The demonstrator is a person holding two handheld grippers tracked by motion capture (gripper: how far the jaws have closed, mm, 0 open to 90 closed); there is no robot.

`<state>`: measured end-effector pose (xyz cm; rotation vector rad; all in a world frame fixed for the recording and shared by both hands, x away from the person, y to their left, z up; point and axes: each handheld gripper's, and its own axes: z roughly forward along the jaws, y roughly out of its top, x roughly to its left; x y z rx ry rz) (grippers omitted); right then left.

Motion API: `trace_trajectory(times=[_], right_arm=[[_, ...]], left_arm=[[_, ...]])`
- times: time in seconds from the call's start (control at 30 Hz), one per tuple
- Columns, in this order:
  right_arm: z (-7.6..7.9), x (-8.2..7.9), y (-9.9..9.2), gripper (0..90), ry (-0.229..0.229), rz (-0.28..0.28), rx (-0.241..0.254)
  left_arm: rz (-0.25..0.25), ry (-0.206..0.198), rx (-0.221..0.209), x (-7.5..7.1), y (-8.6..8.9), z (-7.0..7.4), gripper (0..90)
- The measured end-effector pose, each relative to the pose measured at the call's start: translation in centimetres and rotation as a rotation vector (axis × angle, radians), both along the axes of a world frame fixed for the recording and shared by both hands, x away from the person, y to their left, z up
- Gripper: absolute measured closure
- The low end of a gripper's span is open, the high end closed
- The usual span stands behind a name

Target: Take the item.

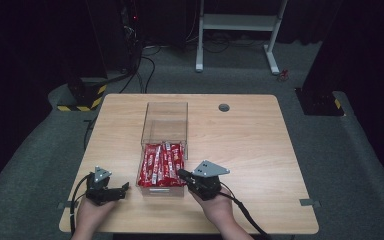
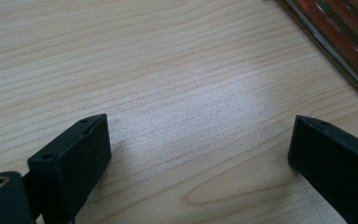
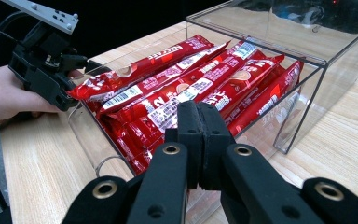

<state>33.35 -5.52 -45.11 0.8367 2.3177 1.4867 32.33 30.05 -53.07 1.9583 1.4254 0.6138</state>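
Observation:
A clear acrylic box [image 1: 165,117] lies on the wooden table [image 1: 250,145], and its drawer [image 1: 161,190] is pulled out toward me. Several red snack packets [image 1: 162,162] fill the drawer. My right gripper [image 1: 181,173] sits at the drawer's front right corner. In the right gripper view its jaws [image 3: 199,116] are pressed together with nothing between them, just above the packets [image 3: 186,84] and the drawer's front wall [image 3: 98,154]. My left gripper [image 1: 125,189] rests to the left of the drawer. It stands wide open [image 2: 198,135] over bare wood, and shows across the drawer [image 3: 72,81] in the right gripper view.
A round cable grommet [image 1: 224,107] sits in the tabletop at the back. Bare wood stretches to the right of the box. A white desk frame [image 1: 237,22] and cables stand on the dark floor behind the table. The front edge of the table is under my hands.

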Motion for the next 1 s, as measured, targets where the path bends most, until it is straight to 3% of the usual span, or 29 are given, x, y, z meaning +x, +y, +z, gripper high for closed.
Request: trace_trajectory(times=[0.47, 1.0], right_arm=[[0.2, -0.2, -0.4, 89.4, -0.010, 0.008, 0.014], [1.1, 0.0, -1.7, 89.5, -0.039, -0.024, 0.038]], left_arm=[[-0.004, 0.002, -0.003, 0.0, 0.0, 0.0, 6.4], [-0.003, 0.000, -0.002, 0.0, 0.0, 0.0, 6.6]])
